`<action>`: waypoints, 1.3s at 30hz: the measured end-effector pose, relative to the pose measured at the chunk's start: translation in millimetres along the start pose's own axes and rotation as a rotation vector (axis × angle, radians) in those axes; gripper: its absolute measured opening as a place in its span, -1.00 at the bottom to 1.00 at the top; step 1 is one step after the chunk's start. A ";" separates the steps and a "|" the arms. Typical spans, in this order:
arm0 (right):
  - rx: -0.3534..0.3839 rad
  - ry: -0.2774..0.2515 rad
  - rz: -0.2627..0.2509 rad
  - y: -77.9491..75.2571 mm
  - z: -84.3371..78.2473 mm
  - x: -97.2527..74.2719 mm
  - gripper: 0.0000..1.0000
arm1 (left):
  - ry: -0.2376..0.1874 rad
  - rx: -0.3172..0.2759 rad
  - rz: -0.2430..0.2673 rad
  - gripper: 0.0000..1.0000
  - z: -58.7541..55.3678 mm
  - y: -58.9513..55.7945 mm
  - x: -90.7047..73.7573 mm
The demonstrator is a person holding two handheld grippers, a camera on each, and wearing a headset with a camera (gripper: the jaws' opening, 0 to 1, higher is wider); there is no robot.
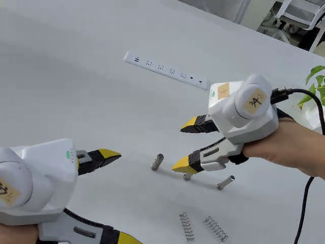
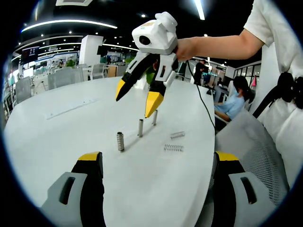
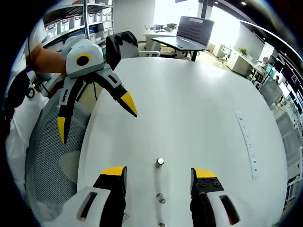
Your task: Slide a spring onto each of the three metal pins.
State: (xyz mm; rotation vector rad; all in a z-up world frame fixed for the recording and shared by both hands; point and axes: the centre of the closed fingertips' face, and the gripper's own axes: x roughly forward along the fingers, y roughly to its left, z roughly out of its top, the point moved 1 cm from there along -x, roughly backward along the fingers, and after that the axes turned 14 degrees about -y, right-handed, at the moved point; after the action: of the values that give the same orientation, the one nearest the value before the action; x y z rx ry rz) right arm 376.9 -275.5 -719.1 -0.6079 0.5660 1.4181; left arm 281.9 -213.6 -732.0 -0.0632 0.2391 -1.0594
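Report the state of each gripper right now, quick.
Left gripper: open, holding nothing.
Right gripper: open, holding nothing.

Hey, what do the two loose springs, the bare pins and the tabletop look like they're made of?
Loose springs: thin coiled wire, grey with a dull glint, likely steel. Bare pins: smooth silvery cylinders with a bright end face, apparently polished metal. Tabletop: even white and faintly glossy, with soft reflections. It may be laminate or painted board, but the look leaves that open.
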 end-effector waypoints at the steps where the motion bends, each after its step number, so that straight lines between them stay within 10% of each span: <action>1: 0.010 -0.013 -0.014 0.7 -0.1 -4.2 0.06 | 0.005 0.004 -0.002 0.91 0.3 -0.4 -0.1; 21: 0.211 -0.204 -0.263 31.3 -33.8 -88.9 0.32 | 0.095 0.077 -0.080 0.89 5.1 -16.5 7.6; 39: 0.285 -0.279 -0.340 71.7 -89.6 -134.2 0.71 | 0.178 0.155 -0.185 0.85 5.1 -31.6 27.4</action>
State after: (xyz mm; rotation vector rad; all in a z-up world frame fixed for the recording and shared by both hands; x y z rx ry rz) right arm 295.3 -430.4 -695.8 -0.2562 0.4085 1.0532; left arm 268.8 -253.2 -726.2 0.1517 0.3159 -1.2665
